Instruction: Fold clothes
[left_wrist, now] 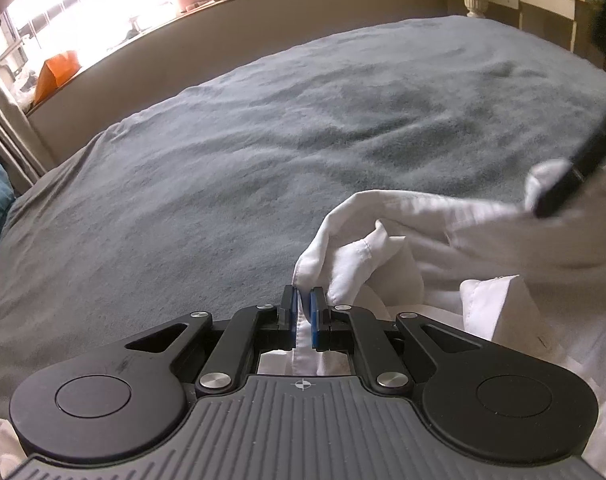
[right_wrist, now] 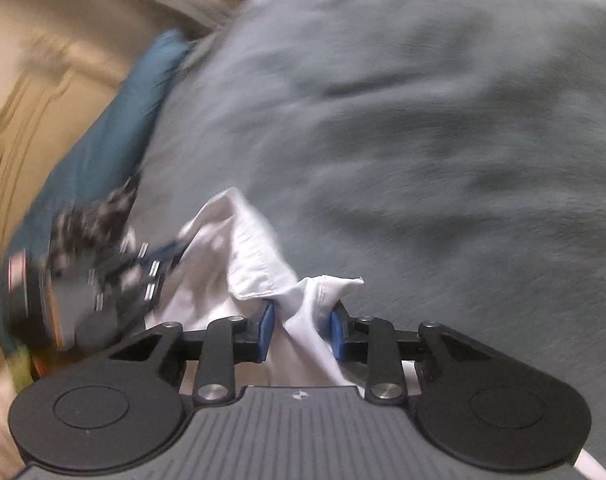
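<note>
White garment bunched on the grey bed, no fold laid yet.

Left wrist view: the left gripper (left_wrist: pixel 302 308) is clamped on an edge of the white garment (left_wrist: pixel 415 236), which lies crumpled on the grey blanket (left_wrist: pixel 223 152). Right wrist view: the right gripper (right_wrist: pixel 299 332) stands partly apart with cloth (right_wrist: pixel 303 320) passing between its pads, not clearly pinched. No containers are visible; folding seems barely begun.

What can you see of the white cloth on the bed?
The white garment looks like thin woven cotton with stitched hems. It lies crumpled on the grey blanket. The left gripper pinches one edge tight. The right gripper has a bunched fold between its parted jaws.
</note>
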`<state>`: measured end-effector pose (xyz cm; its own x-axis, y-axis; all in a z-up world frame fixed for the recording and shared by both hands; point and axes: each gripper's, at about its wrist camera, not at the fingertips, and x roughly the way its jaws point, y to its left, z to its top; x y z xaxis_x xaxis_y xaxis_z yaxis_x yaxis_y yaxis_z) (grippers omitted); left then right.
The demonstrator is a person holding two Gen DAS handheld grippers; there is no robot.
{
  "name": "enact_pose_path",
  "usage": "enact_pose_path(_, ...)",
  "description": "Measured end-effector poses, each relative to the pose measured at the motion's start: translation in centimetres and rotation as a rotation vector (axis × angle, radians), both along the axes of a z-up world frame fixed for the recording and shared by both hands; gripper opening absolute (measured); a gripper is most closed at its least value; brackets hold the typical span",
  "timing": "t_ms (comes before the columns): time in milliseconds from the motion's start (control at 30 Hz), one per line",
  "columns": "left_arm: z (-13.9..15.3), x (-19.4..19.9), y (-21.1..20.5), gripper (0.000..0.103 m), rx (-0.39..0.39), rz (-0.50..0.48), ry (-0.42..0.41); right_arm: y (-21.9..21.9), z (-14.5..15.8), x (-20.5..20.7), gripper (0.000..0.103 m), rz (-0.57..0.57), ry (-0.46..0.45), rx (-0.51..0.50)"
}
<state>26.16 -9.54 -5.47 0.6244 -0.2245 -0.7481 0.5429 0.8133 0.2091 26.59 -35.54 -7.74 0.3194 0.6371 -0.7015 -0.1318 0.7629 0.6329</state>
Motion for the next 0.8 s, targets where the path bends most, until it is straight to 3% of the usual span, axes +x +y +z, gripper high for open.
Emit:
enact_pose_path(133,-0.2,0.3,0.3,0.005,0.001,0.015,0.005,3.7,1.6,-4.1,0.031,0.103,-0.230,-0.100)
enact_pose_path(333,-0.2,0.5,0.5,0.005,-0.014,0.038,0.013,6.3,3.3,-9.9,0.032,0.143,-0.486,-0.198)
enact_pose_path(400,-0.2,0.5,0.4,0.005,-0.010,0.037,0.013,6.3,3.7,-11.2,0.032,0.162,-0.533,-0.196)
enact_pose_path(533,-0.3,0.4,0.3,0.005,-0.006,0.041,0.014,4.0,3.5,-10.3,0.034,0.078,-0.417,0.022)
enact_pose_path(700,-0.1,0.3,0.3,0.005,-0.008,0.040,0.014,-0.6,-0.9,-6.0,0.034,-0.196,-0.046,0.331)
enact_pose_path(733,-0.1,0.3,0.3,0.005,-0.011,0.040,0.014,-1.4,-1.9,-5.3,0.031,-0.241,0.019,0.370)
enact_pose_path(767,-0.1,0.2,0.3,0.005,-0.014,0.038,0.015,-1.7,-2.2,-4.8,0.028,-0.270,0.032,0.348)
enact_pose_path(800,0.0,0.1,0.3,0.005,-0.018,0.036,0.015,-2.1,-2.5,-4.4,0.013,-0.297,0.046,0.325)
